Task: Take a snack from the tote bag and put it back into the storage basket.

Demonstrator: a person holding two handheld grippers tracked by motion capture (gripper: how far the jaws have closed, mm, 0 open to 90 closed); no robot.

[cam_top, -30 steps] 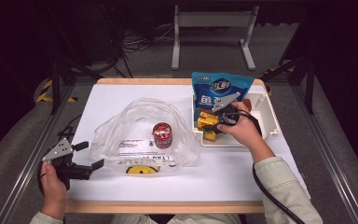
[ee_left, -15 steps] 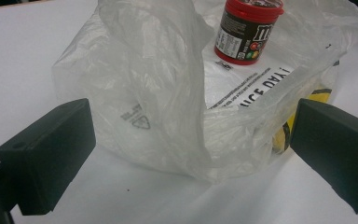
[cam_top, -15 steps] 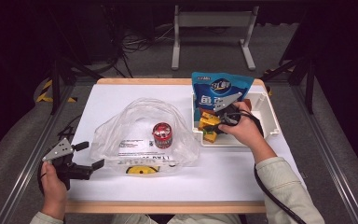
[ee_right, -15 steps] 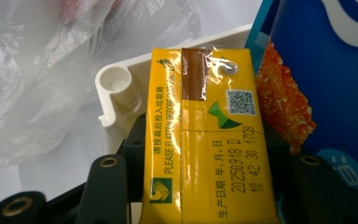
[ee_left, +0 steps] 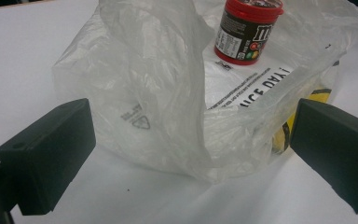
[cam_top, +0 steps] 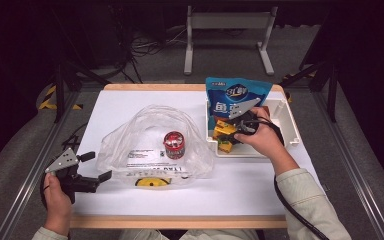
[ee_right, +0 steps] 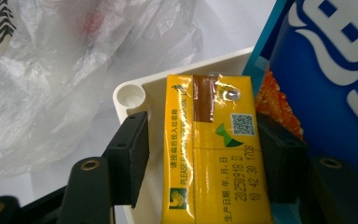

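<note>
work: packing snacks from the white bin [cam_top: 291, 131] into the clear plastic bag [cam_top: 145, 135]
right gripper [ee_right: 200, 135]: over the bin's near-left corner, jaws have just been opening; yellow drink carton [ee_right: 214, 149] sits between them
right grip state: spread; left pad [ee_right: 133, 149] shows a sliver of gap to the carton's side, right pad [ee_right: 279, 158] looks at or touching the other side, so contact is unclear, no firm pinch
carton place: inside the bin, against its left wall, just beside the blue snack pouch [cam_top: 236, 97] that stands at the bin's far end
carton axis: long axis runs straight away from the right gripper, in line with the jaws; pads face its narrow sides
key relation: carton is dead ahead of the right gripper and squarely framed; closing would catch it across the short width
nearer hand: right, by far; the left is well apart across the table
left gripper [ee_left: 191, 149]: at the table's near-left edge, jaws wide apart, nothing pinched; the bag's crumpled edge lies just ahead between the pads, untouched
bag contents: red-lidded candy jar [cam_top: 174, 145] upright inside
bag from bin: left of the bin, near it
judgement: carton not yet secured; needs a close before lifting toward the bag
</note>
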